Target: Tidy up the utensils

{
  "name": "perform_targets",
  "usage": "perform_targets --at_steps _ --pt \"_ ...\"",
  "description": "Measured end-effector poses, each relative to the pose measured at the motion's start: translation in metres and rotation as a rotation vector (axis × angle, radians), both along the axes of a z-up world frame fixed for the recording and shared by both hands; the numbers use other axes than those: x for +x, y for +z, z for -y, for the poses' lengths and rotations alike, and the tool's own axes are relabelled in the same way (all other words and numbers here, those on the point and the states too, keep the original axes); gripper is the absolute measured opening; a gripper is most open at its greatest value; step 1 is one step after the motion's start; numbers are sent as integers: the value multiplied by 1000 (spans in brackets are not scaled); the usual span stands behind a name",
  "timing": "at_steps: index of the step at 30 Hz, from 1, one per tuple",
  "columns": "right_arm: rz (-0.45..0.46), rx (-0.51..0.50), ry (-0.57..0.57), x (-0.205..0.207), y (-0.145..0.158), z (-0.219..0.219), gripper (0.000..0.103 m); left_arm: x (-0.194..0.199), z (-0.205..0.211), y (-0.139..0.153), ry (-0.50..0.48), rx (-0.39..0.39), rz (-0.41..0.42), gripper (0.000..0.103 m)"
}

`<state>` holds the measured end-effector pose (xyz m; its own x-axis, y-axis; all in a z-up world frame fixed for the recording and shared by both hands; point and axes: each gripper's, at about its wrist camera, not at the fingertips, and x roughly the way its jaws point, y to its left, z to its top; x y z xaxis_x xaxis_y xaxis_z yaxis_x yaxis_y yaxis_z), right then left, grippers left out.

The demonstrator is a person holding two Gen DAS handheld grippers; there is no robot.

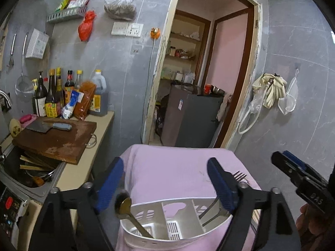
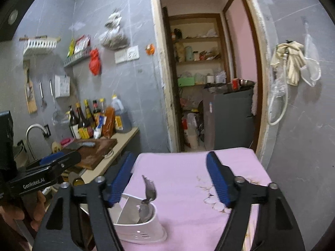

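Observation:
A white plastic utensil holder (image 1: pixel 167 228) with several compartments stands on a pink cloth-covered surface (image 1: pixel 175 171). A brass spoon (image 1: pixel 125 207) leans in its left compartment. A steel fork (image 1: pixel 225 192) and another utensil lean in its right compartment. My left gripper (image 1: pixel 167 179) is open and empty, its fingers on either side above the holder. My right gripper (image 2: pixel 169 179) is open and empty above the cloth, to the right of the holder (image 2: pixel 140 223), where the fork (image 2: pixel 149 188) stands up.
A counter on the left carries a wooden cutting board (image 1: pixel 56 140) with a cleaver (image 1: pixel 50 126), sauce bottles (image 1: pixel 54 96) and a sink holding chopsticks (image 1: pixel 33 165). A doorway (image 1: pixel 201 83) opens behind the cloth-covered surface. Gloves hang on the right wall (image 1: pixel 270 90).

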<state>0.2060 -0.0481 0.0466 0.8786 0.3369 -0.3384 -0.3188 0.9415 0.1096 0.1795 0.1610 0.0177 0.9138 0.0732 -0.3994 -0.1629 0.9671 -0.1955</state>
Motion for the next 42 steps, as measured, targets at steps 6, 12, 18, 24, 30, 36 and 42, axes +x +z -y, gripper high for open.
perform_targets --at_steps 6,12,18,24,30,36,42 --pt "53 33 -62 -17 8 39 91 -11 26 8 12 15 69 102" --pt "87 33 -115 -30 10 79 100 -14 61 10 0 29 86 102" --pt "91 25 -154 -35 8 121 101 -15 106 8 -19 84 103 102" --pt "59 9 -188 -28 -4 164 101 -11 151 0 -49 121 83 102" --pt "-21 -16 -204 -8 -31 206 101 2 190 -23 -83 126 4 102" --pt "-122 -13 -176 18 -72 238 101 20 220 -55 -99 118 -81 102" --pt "-223 1 -109 43 -121 249 100 48 234 -98 -115 61 -197 102"
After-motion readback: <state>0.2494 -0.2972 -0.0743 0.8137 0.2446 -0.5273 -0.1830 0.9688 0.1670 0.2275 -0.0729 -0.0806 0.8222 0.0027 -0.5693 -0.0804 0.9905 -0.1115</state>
